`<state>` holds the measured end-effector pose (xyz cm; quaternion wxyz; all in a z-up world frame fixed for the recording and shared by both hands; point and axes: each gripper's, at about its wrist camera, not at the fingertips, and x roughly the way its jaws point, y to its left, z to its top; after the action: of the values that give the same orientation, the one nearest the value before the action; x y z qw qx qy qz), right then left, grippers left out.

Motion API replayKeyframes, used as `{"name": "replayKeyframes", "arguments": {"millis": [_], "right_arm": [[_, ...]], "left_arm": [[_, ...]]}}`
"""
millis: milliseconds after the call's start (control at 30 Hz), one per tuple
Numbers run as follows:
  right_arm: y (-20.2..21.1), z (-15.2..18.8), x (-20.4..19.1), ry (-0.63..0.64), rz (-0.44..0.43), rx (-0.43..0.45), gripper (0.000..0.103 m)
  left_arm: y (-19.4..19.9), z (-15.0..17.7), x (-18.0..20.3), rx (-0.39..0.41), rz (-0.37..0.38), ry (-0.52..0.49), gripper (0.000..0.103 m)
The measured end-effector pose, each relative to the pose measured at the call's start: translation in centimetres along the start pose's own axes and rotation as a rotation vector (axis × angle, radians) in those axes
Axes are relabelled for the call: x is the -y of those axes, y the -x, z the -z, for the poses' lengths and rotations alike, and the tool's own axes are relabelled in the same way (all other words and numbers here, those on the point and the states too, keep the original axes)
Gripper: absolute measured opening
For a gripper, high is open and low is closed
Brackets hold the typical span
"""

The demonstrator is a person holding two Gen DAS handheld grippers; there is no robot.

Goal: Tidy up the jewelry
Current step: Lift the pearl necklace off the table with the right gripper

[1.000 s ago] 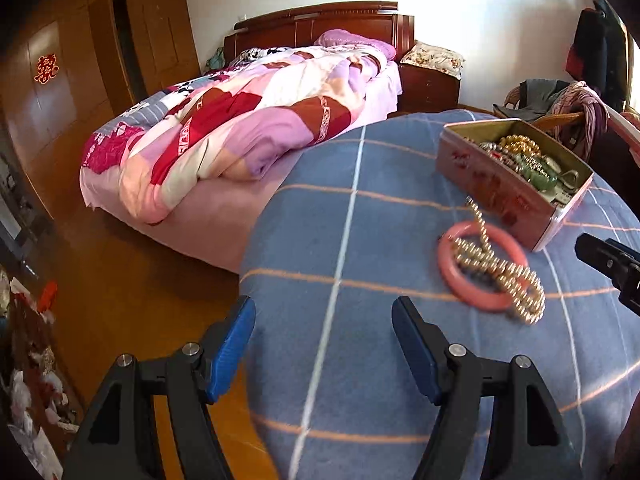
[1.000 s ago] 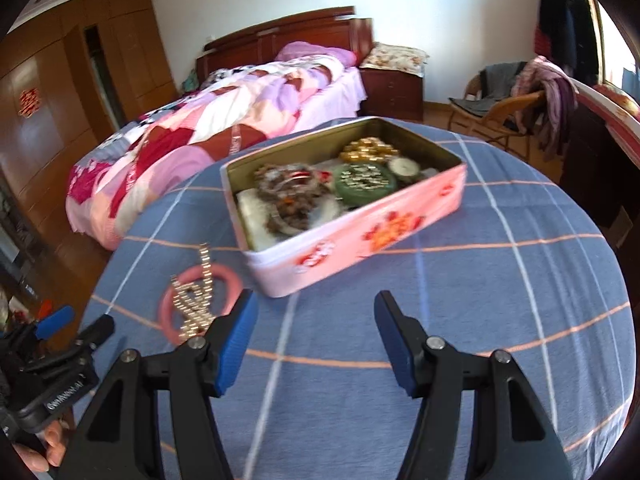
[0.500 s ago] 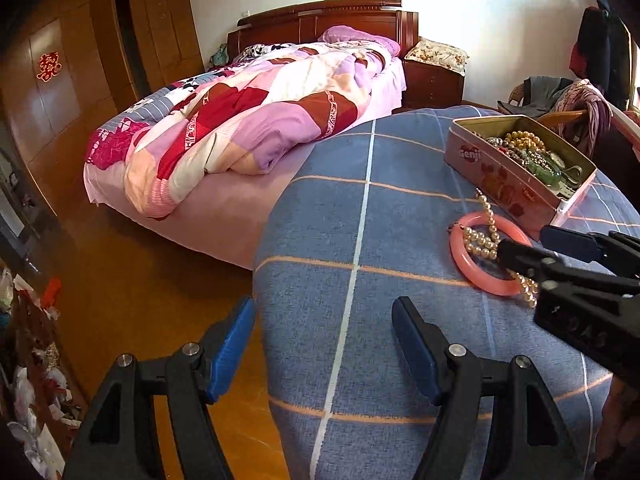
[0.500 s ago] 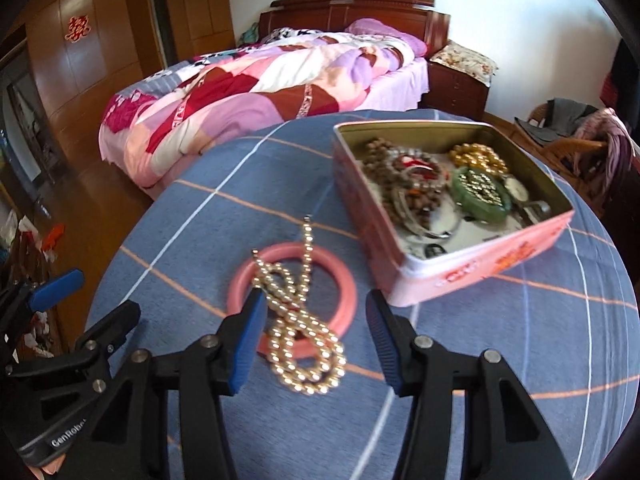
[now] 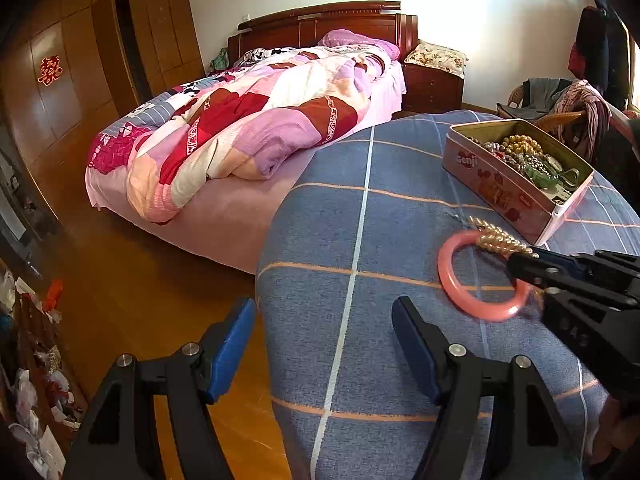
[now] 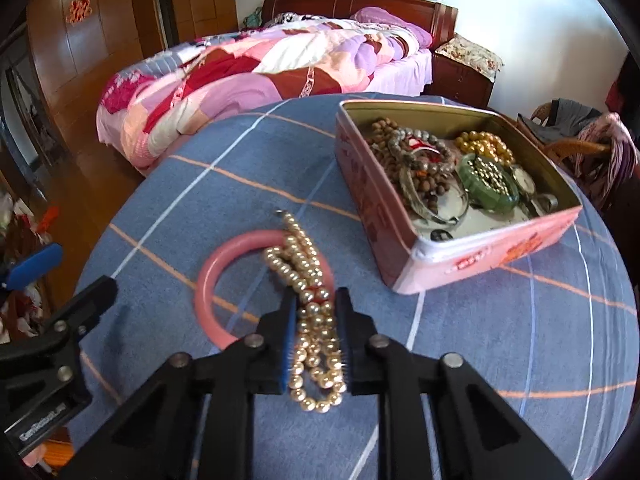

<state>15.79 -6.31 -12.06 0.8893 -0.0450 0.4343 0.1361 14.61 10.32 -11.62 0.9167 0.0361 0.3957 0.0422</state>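
A: Two claws are in view. What does the right claw (image 6: 316, 320) do?

B: Its jaws have just been closing, and now they pinch the gold bead necklace (image 6: 310, 300), which lies across the pink bangle (image 6: 216, 280) on the table (image 6: 500, 340), near the pink tin (image 6: 476, 256).

A: So the step is picking up?

B: I think yes. Next it needs a lift clear of the bangle, then a carry to the tin.

A: And the left claw (image 5: 324, 344)?

B: It stands wide and empty, tilted down over the table edge.
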Motion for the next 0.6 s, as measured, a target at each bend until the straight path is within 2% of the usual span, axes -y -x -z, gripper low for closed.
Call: {"name": "replayKeyframes", "arguments": {"millis": [100, 333, 500, 600], "right_arm": [[1.2, 0.4, 0.8, -0.042, -0.024, 0.027, 0.016], [3.4, 1.1, 3.4, -0.116, -0.011, 0.068, 0.016], [3.5, 2.0, 5.1, -0.134, 0.074, 0.051, 0.016], [3.0, 2.5, 5.8, -0.165, 0.065, 0.026, 0.016]], "left_arm": [[0.0, -0.1, 0.2, 0.0, 0.0, -0.006, 0.071], [-0.5, -0.1, 0.7, -0.028, 0.025, -0.001, 0.071], [-1.4, -0.4, 1.2, -0.062, 0.078, 0.02, 0.071], [-1.8, -1.5, 2.1, -0.064, 0.132, 0.025, 0.071]]}}
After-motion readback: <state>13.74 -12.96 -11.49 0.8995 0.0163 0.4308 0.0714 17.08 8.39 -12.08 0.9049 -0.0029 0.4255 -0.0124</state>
